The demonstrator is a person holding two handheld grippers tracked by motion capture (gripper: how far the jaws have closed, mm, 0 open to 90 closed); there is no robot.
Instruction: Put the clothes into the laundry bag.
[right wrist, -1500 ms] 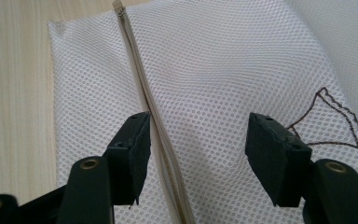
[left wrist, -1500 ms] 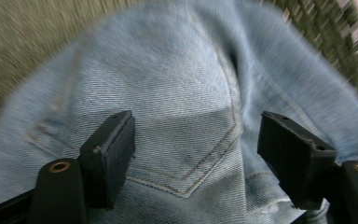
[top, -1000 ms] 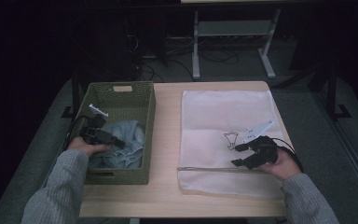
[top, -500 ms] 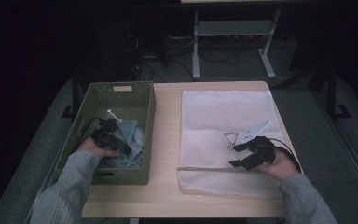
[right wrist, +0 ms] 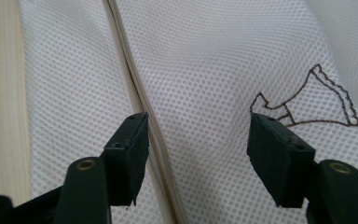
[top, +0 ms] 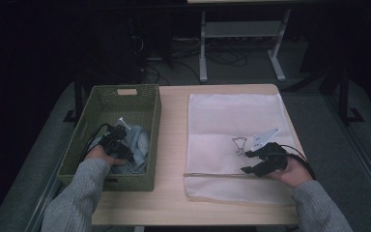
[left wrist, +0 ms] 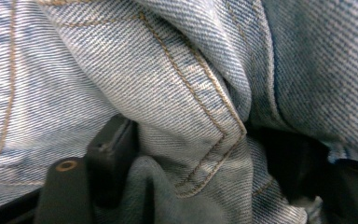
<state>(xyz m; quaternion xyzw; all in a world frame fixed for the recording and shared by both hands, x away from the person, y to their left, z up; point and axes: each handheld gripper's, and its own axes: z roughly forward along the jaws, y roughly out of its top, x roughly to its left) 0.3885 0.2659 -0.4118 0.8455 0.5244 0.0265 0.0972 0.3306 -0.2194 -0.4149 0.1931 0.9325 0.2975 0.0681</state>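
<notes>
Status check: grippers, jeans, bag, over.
Left hand-held gripper in basket, jaws around jeans fold. Right hand-held gripper open over mesh bag zipper. Nothing blocking.

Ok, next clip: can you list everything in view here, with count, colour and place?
Table: one, light wood, centre of the high view.
Basket: one, green woven, left part of the table.
Jeans: one, light blue denim with tan stitching, bunched inside the basket.
Mesh bag: one, white, flat on the right part of the table, with a zip along its near edge and a small dark outline drawing.
Desk frame: one, grey metal, on the floor beyond the table.
Left gripper: one, black, down in the basket, jaws pressed into a fold of the jeans.
Right gripper: one, black, jaws open just over the mesh bag by its zip.
Sleeves: two, grey, at the bottom edge.
</notes>
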